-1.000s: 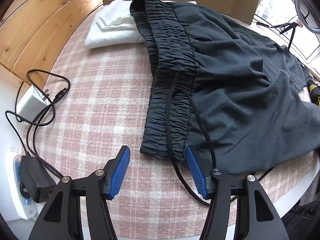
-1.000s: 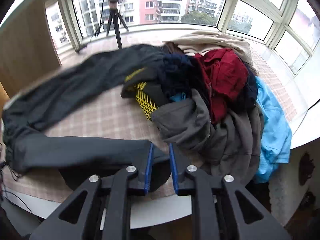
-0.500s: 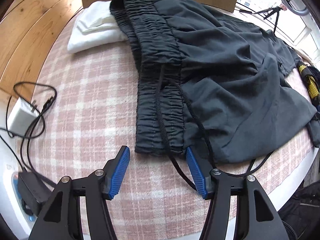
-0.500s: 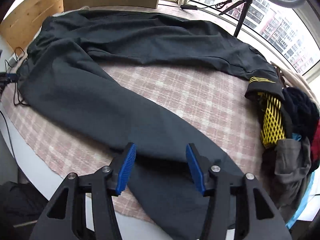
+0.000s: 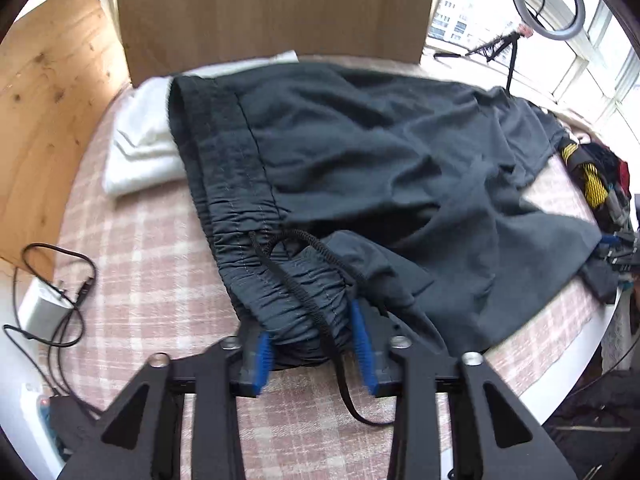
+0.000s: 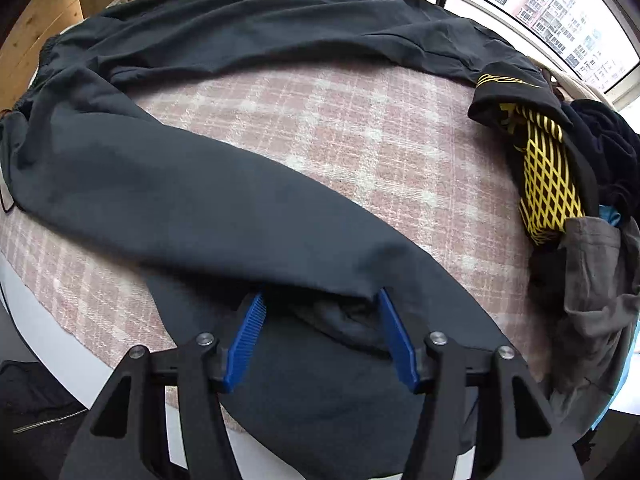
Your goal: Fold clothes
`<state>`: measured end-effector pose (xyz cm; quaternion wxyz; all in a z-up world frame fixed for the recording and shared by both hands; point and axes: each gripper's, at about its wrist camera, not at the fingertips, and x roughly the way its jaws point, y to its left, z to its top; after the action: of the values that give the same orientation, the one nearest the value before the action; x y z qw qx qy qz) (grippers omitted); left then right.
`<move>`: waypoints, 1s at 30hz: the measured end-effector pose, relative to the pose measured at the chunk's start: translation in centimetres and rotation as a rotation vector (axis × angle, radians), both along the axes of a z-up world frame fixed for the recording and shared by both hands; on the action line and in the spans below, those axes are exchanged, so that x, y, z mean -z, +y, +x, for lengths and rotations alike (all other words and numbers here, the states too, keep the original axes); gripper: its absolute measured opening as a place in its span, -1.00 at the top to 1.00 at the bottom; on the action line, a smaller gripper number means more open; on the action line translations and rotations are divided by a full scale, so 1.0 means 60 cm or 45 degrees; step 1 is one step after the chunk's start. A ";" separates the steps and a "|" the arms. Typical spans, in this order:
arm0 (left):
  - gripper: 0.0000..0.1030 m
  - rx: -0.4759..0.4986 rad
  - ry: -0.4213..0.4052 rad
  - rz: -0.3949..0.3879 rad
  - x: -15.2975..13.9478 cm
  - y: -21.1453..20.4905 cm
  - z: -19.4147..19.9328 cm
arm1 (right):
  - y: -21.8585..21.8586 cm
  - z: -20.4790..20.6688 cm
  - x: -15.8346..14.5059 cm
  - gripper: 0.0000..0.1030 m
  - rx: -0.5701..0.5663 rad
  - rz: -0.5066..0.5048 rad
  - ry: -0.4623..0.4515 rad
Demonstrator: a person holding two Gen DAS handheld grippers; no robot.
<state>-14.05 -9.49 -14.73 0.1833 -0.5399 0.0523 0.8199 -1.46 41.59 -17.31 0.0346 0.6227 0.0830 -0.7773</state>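
Two views | left gripper (image 5: pixel 314 344) pinching trousers (image 5: pixel 360 168) waistband | right gripper (image 6: pixel 320 338) agape; clothes pile (image 6: pixel 580 184) there only

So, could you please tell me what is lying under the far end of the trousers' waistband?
A folded white cloth lies on the plaid cover, and the trousers overlap its right edge. How far the cloth runs beneath them is hidden by the dark fabric.
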 end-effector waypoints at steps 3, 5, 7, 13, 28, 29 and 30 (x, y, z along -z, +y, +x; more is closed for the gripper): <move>0.79 -0.073 0.002 -0.026 -0.035 -0.055 0.013 | -0.007 0.002 -0.005 -0.11 -0.009 -0.010 0.015; 0.79 -0.116 0.019 -0.072 -0.058 -0.091 0.035 | -0.007 0.007 -0.018 -0.11 -0.011 -0.044 0.029; 0.77 -0.168 -0.006 -0.133 -0.059 -0.121 0.047 | -0.002 0.017 -0.032 -0.11 -0.002 -0.085 0.045; 0.53 -0.148 -0.042 -0.471 -0.029 -0.102 0.082 | 0.072 0.066 -0.076 -0.11 0.168 -0.185 0.103; 0.25 0.663 -0.070 -0.116 -0.029 0.238 0.197 | 0.259 0.164 -0.036 -0.12 0.449 -0.079 0.076; 0.21 0.747 -0.086 -0.099 -0.016 0.279 0.216 | 0.259 0.158 -0.032 -0.12 0.415 -0.070 0.069; 0.16 0.819 -0.099 -0.098 -0.004 0.315 0.234 | 0.259 0.151 -0.027 -0.12 0.381 -0.062 0.061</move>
<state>0.00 9.43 -14.50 0.4142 -0.5331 0.2442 0.6962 7.62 57.11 -15.66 -0.0685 0.6085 -0.0287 -0.7901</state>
